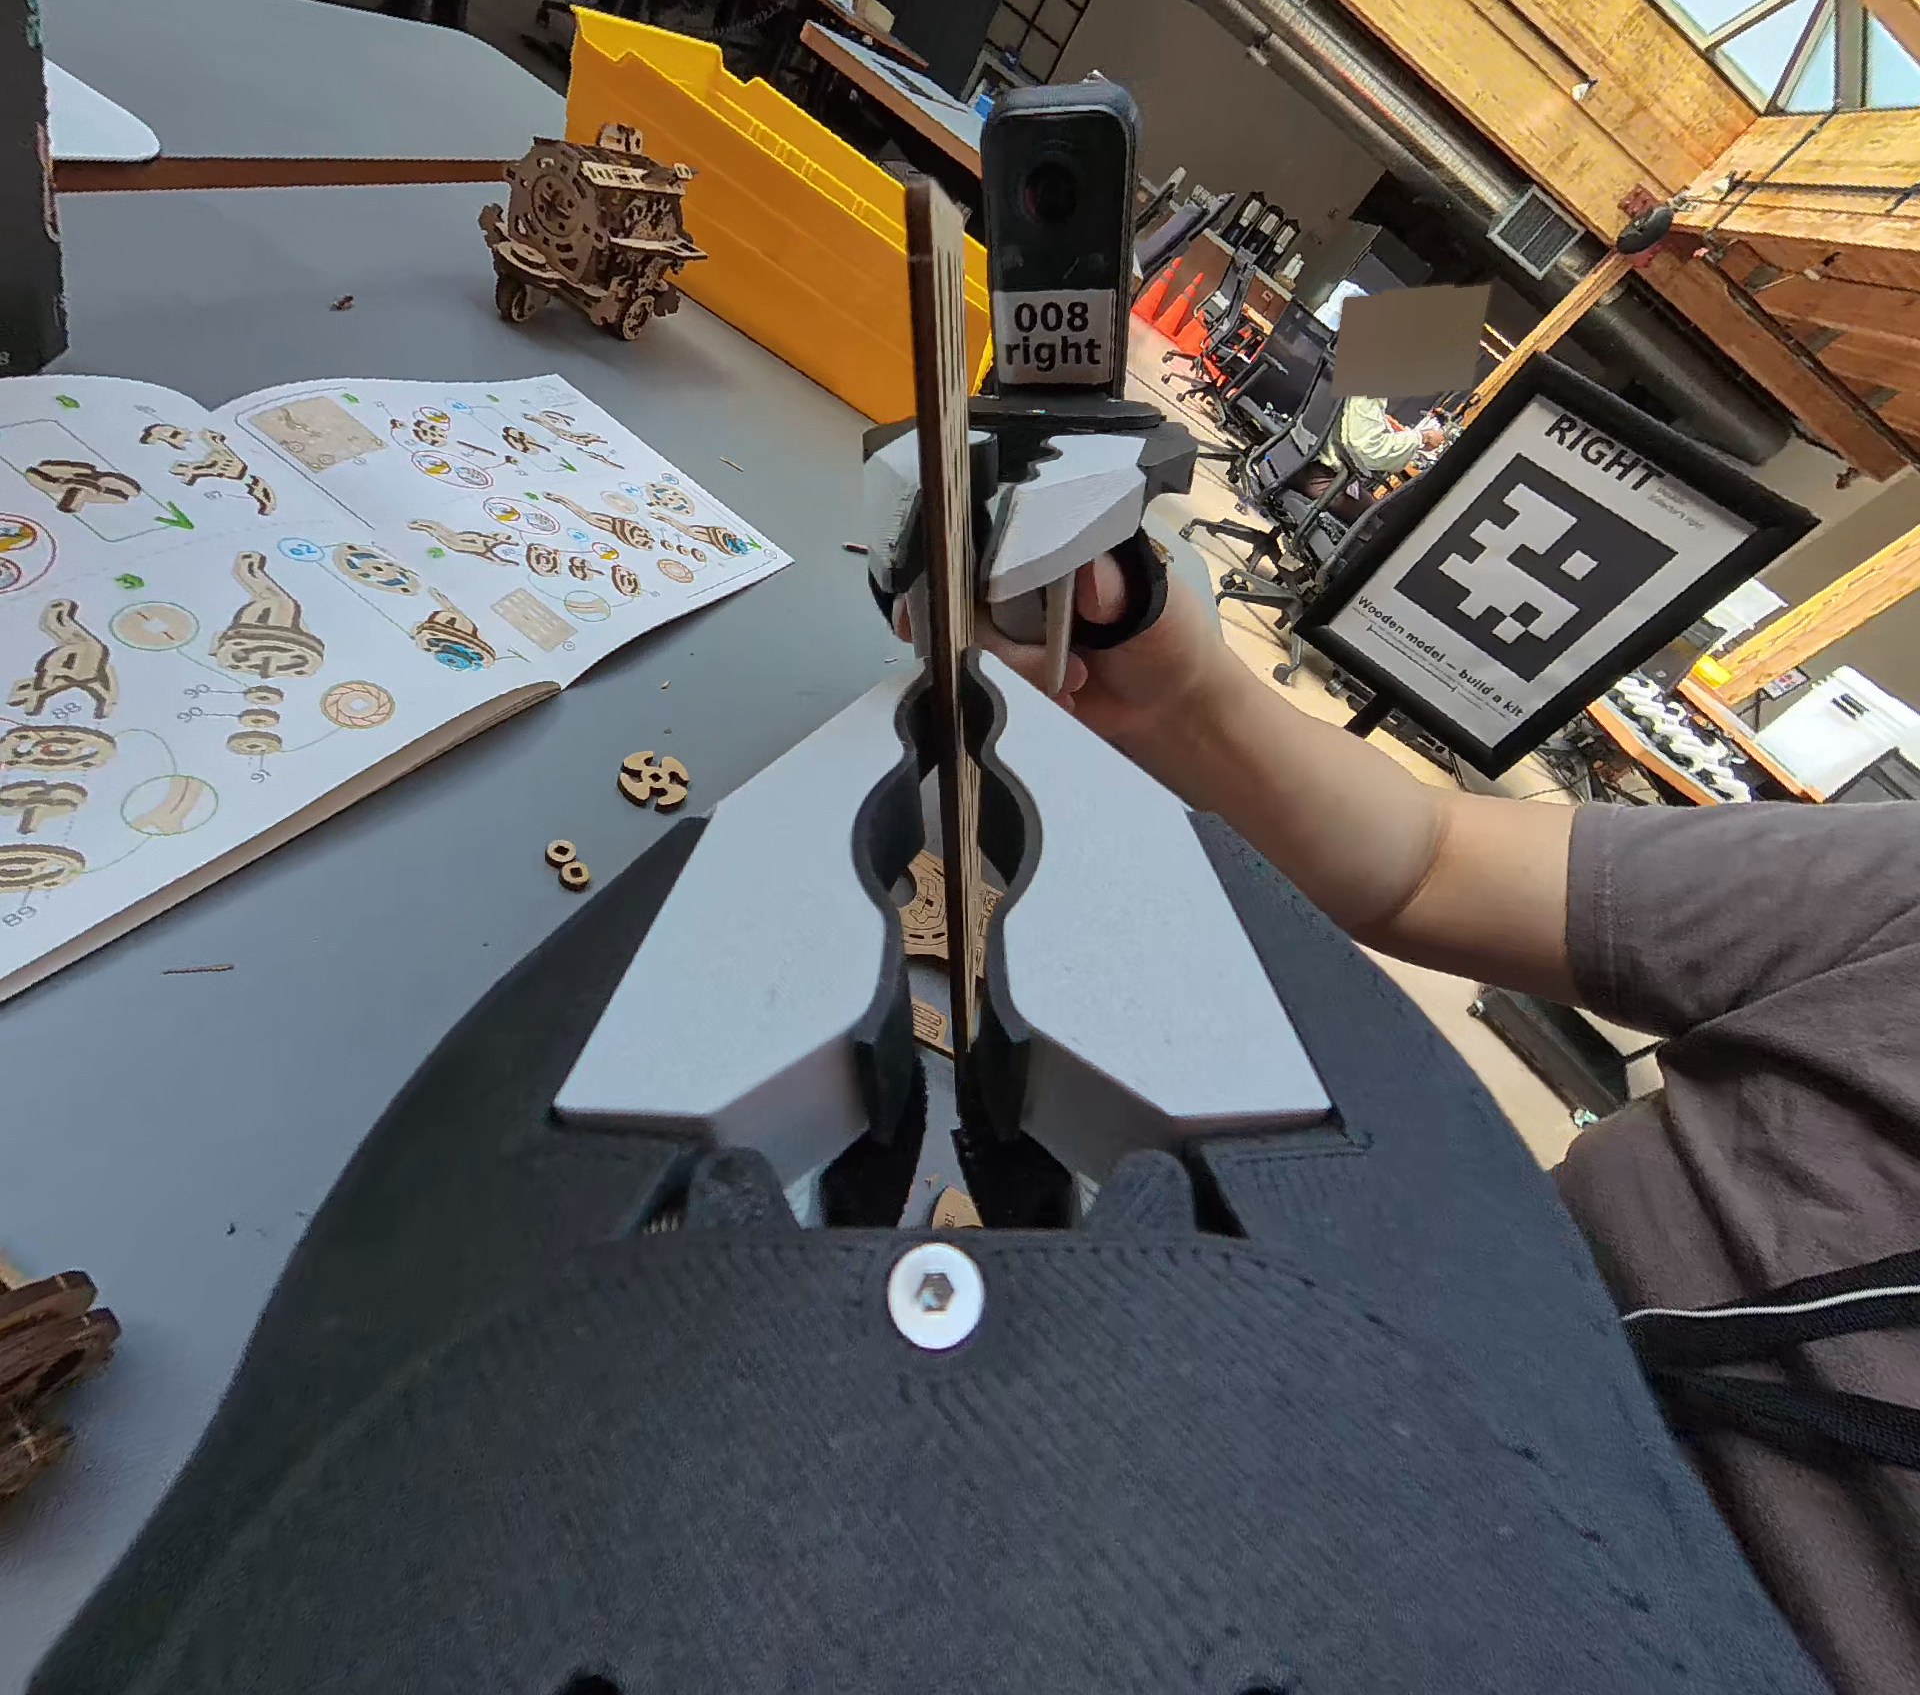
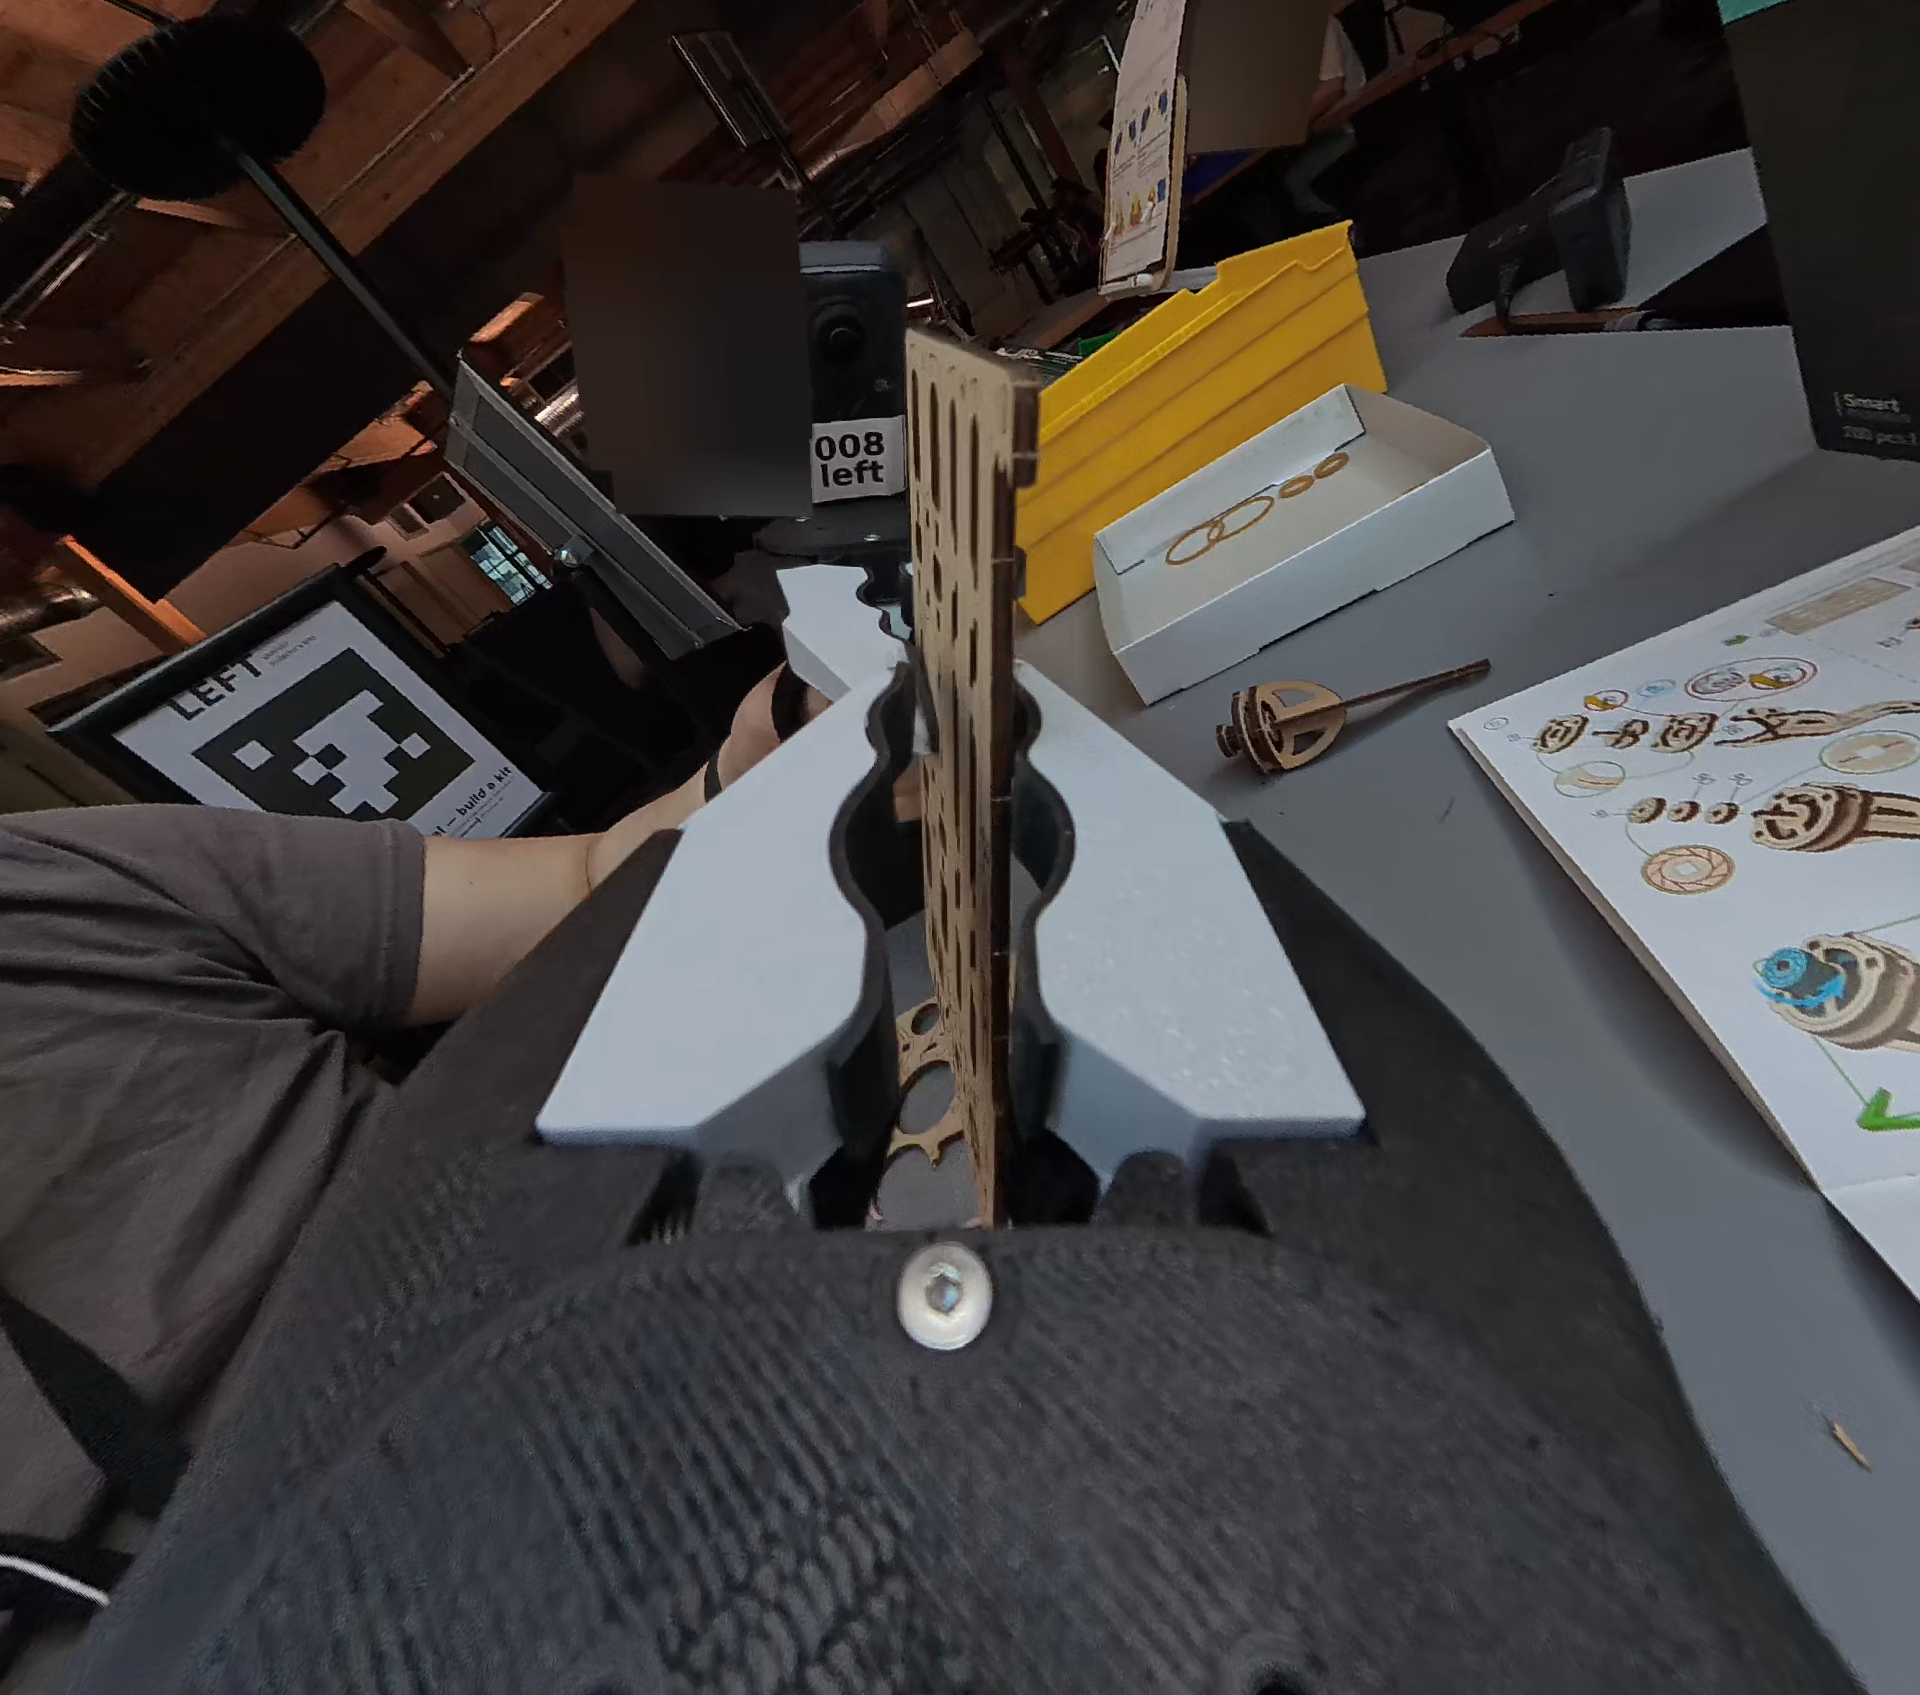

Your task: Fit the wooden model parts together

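Observation:
A thin laser-cut wooden parts sheet (image 1: 940, 398) stands upright on edge above the grey table, held between both grippers. My left gripper (image 1: 951, 681) is shut on its near end. My right gripper (image 1: 971, 539), held by a hand, faces it and grips the same sheet from the far side. In the right wrist view the sheet (image 2: 961, 554) shows its perforated face, my right gripper (image 2: 951, 695) is shut on it, and my left gripper (image 2: 878, 606) is mostly hidden behind it. A built wooden model (image 1: 592, 232) stands on the table.
An open instruction booklet (image 1: 312, 606) lies left, with small loose wooden pieces (image 1: 652, 781) beside it. A yellow bin (image 1: 790, 211) stands behind. The right wrist view shows a white tray (image 2: 1455, 492) with rings, a wooden spindle part (image 2: 1288, 720) and a dark box (image 2: 1829, 139). Only a small space, under 4 cm, lies between the two pairs of fingers. Both grippers' tips are roughly 35 cm from the built wooden model (image 1: 592, 232).

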Demonstrator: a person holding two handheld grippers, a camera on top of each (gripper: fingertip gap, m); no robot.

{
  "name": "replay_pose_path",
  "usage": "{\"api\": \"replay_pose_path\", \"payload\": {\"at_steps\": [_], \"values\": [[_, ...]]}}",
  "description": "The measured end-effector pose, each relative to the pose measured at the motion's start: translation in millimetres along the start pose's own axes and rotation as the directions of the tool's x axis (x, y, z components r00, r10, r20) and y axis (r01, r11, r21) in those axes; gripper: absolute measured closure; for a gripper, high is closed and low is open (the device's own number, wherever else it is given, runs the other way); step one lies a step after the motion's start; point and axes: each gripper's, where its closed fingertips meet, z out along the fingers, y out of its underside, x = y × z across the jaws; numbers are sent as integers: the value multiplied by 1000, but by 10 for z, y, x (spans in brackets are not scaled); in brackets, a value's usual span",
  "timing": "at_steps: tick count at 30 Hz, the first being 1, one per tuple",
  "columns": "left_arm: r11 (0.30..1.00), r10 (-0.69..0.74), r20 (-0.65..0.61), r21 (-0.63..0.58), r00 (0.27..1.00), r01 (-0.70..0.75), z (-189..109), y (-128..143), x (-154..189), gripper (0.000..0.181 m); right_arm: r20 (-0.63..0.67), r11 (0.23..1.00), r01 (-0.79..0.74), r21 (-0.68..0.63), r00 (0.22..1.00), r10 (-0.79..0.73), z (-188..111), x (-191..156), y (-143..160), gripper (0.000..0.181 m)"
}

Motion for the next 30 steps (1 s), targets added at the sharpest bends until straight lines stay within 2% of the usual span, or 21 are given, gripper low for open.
{"api": "replay_pose_path", "payload": {"at_steps": [8,13,17,24,30], "values": [[1000,14,42,0,999,-14,0,24,-38,180,-117,994,76,-78,989,-85,12,112,81,163],[1000,22,26,-4,999,-22,14,26,7,180,-38,996,57,-74,998,-59,-11,43,72,169],[1000,15,60,-11,998,-14,21,50,-44,180,-103,988,109,-109,987,-120,-13,121,111,165],[998,-56,51,5,997,56,33,55,-34,180,-132,974,186,-130,970,-202,-23,128,108,163],[1000,-18,70,6,997,18,29,55,-70,180,-175,966,217,-140,955,-240,-25,184,95,156]]}}
